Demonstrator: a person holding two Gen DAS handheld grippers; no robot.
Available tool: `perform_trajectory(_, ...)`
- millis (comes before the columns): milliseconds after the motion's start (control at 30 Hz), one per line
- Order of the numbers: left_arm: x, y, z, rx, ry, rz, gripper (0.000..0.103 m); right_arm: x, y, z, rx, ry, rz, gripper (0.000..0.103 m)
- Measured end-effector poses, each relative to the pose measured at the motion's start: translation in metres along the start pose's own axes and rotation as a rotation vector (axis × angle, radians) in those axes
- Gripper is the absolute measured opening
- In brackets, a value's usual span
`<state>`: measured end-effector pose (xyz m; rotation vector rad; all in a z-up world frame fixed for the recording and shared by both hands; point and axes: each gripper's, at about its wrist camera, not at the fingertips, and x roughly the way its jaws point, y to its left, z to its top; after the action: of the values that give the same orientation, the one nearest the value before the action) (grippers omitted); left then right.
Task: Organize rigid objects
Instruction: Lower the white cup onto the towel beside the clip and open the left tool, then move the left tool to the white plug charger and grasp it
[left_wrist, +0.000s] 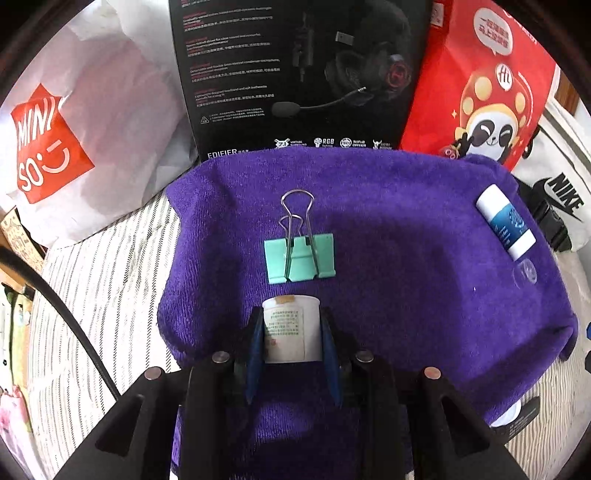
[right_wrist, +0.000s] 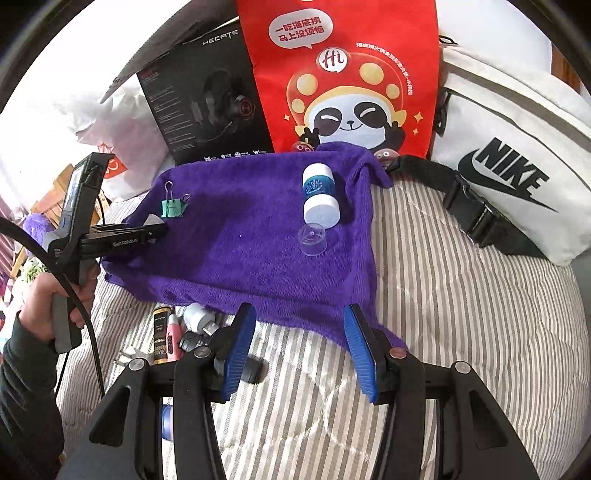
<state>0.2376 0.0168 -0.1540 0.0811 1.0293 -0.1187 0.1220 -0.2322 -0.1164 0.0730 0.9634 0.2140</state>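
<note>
A purple towel (left_wrist: 406, 258) lies on a striped bed. My left gripper (left_wrist: 291, 332) is shut on a small white bottle (left_wrist: 290, 328) with a printed label, low over the towel's near part. A mint green binder clip (left_wrist: 299, 258) lies just beyond it. A white and blue tube (left_wrist: 504, 223) and a clear cap (left_wrist: 524, 275) lie at the towel's right. In the right wrist view my right gripper (right_wrist: 299, 347) is open and empty over the towel's near edge (right_wrist: 258, 295). The tube (right_wrist: 319, 195), cap (right_wrist: 312, 238), clip (right_wrist: 171, 208) and left gripper (right_wrist: 155, 225) show there too.
A black headset box (left_wrist: 295, 74), a red panda bag (left_wrist: 480, 85) and a white Miniso bag (left_wrist: 74, 140) stand behind the towel. A white Nike bag (right_wrist: 517, 177) lies at the right. Several small items (right_wrist: 173, 332), including a white plug, lie on the bedspread (right_wrist: 443, 332) near my right gripper.
</note>
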Motion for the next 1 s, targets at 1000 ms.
perform_trajectory(1000,-0.097,-0.05,-0.119,0.065,-0.004,-0.267,0.053,-0.063,-0.007,-0.039,0.058,-0.059,-0.018,0.055)
